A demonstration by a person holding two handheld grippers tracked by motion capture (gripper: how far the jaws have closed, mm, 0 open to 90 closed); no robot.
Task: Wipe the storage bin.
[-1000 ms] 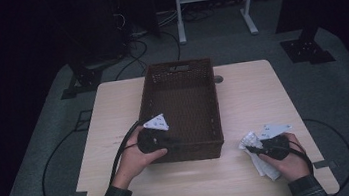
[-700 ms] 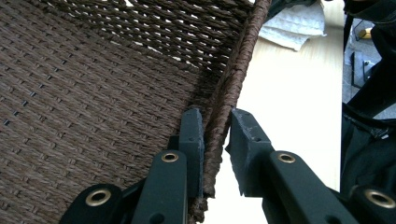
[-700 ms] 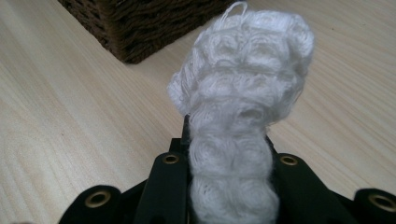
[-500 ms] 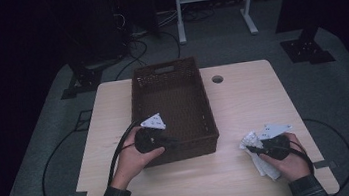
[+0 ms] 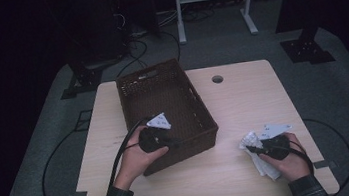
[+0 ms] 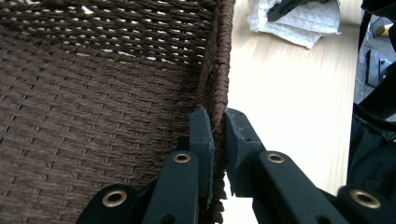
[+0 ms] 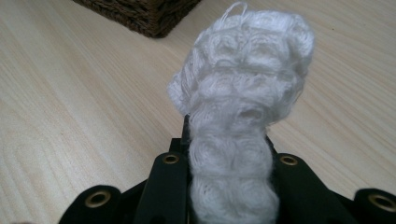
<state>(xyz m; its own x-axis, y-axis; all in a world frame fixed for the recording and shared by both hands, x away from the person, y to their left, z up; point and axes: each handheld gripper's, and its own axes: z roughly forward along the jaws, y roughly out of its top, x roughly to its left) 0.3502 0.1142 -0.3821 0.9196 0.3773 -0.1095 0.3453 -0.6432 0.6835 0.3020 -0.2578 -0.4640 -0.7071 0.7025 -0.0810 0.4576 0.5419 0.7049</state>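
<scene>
A brown woven basket (image 5: 166, 111) sits on the left half of a light wooden table (image 5: 242, 94), turned at a slant so that its near right corner points toward the table's middle. The left gripper (image 5: 167, 140), held in the person's left hand (image 5: 137, 158), is at the basket's near edge. In the left gripper view its two black jaws are closed on the basket's rim (image 6: 217, 93), one jaw inside the weave and the other outside over the bare tabletop. A black cable (image 5: 121, 152) trails from this gripper back toward the near left of the table.

At the near right of the table, well apart from the basket, the right hand (image 5: 288, 162) holds the right gripper (image 5: 254, 149). Its jaws are clamped on a white waffle-textured cloth (image 7: 238, 107); in the right gripper view the cloth bunches up between the jaws and swells out past their tips in a rounded wad, with a loose thread loop at the top. From the high view more of the cloth lies crumpled on the table under and around the gripper. The left gripper view also catches this cloth far off on the tabletop, beyond the basket's outer wall.

A small round hole (image 5: 217, 79) is set in the table near its far edge. Beyond the table, on the grey floor, stand the white legs of a frame (image 5: 213, 2) and some dark stands.
</scene>
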